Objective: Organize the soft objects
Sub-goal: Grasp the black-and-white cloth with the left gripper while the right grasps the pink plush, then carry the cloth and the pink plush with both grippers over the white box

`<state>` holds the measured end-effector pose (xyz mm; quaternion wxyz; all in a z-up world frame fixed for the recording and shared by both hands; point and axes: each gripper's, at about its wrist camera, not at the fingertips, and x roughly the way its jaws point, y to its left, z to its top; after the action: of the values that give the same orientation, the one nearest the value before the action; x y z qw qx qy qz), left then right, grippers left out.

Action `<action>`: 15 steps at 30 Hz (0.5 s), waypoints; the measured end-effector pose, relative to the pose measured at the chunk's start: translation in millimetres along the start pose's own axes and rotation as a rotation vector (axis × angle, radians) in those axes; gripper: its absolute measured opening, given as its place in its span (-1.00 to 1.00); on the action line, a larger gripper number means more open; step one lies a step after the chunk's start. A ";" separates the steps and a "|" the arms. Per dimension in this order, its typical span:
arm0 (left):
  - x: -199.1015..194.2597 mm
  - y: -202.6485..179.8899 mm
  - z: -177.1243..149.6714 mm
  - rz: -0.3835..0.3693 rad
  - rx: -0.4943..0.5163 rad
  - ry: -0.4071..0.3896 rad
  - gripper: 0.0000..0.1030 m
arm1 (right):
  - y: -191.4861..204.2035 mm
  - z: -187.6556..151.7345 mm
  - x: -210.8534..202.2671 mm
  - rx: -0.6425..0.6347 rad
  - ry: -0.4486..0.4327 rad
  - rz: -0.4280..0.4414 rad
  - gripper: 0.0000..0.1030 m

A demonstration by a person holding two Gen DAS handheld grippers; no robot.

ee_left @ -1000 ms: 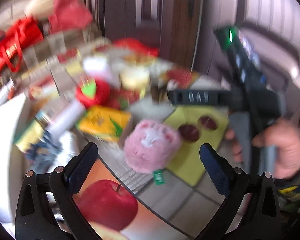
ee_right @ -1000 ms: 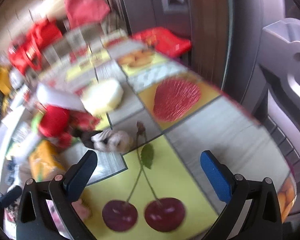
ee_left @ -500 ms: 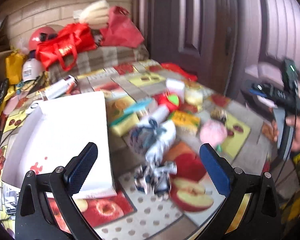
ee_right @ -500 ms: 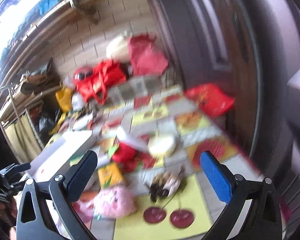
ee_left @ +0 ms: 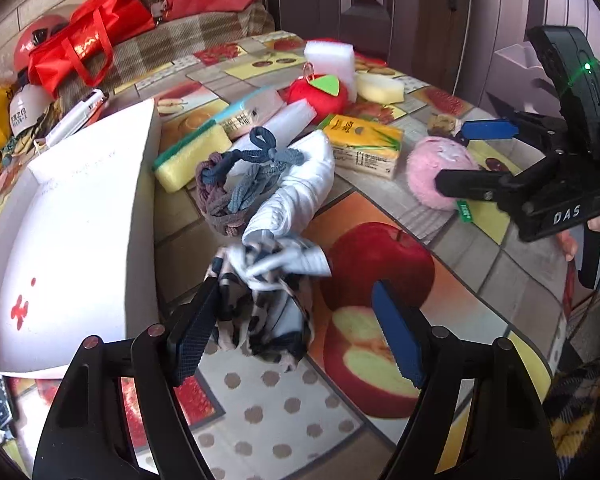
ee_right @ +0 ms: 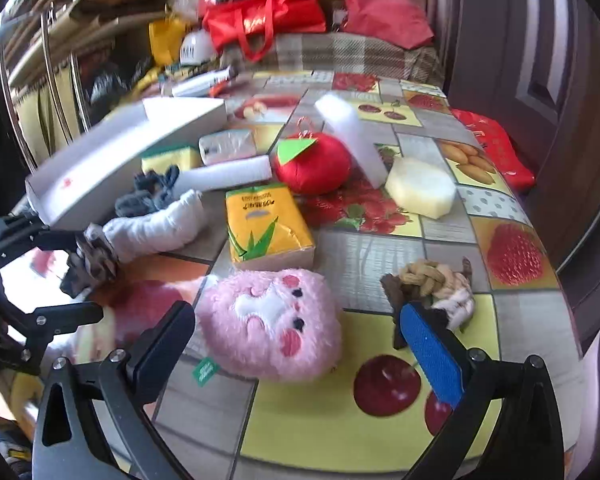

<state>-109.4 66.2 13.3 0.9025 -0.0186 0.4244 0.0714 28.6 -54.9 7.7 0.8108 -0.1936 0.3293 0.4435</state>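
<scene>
Your left tool [ee_left: 292, 326] has just been closing, still unclamped, around the patterned cloth bundle [ee_left: 266, 312]; your right tool [ee_right: 296, 340] gapes around the pink plush [ee_right: 270, 326]; the white box [ee_left: 60, 240] holds nothing yet

Both wrist views look steeply down, close, sharing the pink plush [ee_left: 440, 172] [ee_right: 270, 326].

The table [ee_right: 380, 432] is covered by a fruit-printed cloth; a white box [ee_left: 80, 216] is set at its left; knotted socks [ee_left: 268, 300], a pink plush [ee_right: 272, 328], a yellow tissue pack [ee_right: 264, 224], a red apple plush [ee_right: 312, 164] and sponges are spread to the right.
</scene>
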 end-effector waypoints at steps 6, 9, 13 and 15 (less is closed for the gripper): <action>4.8 1.8 2.6 -0.026 -0.005 0.019 -0.20 | 10.4 3.7 25.8 -0.052 0.077 0.021 0.33; 1.8 4.9 -0.7 -0.066 -0.037 0.014 -0.29 | 8.7 -2.6 22.8 -0.050 0.066 0.042 0.29; -16.0 0.8 -2.3 -0.075 -0.028 -0.034 -0.29 | 1.6 -8.8 19.0 -0.023 0.057 0.061 0.29; -25.5 -2.6 -1.1 -0.070 -0.017 -0.060 -0.29 | -0.8 -8.6 19.6 -0.007 0.053 0.072 0.29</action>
<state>-125.9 60.6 32.1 0.9165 -0.0389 0.3957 0.0438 33.8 -48.9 -12.2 0.7847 -0.1962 0.3558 0.4682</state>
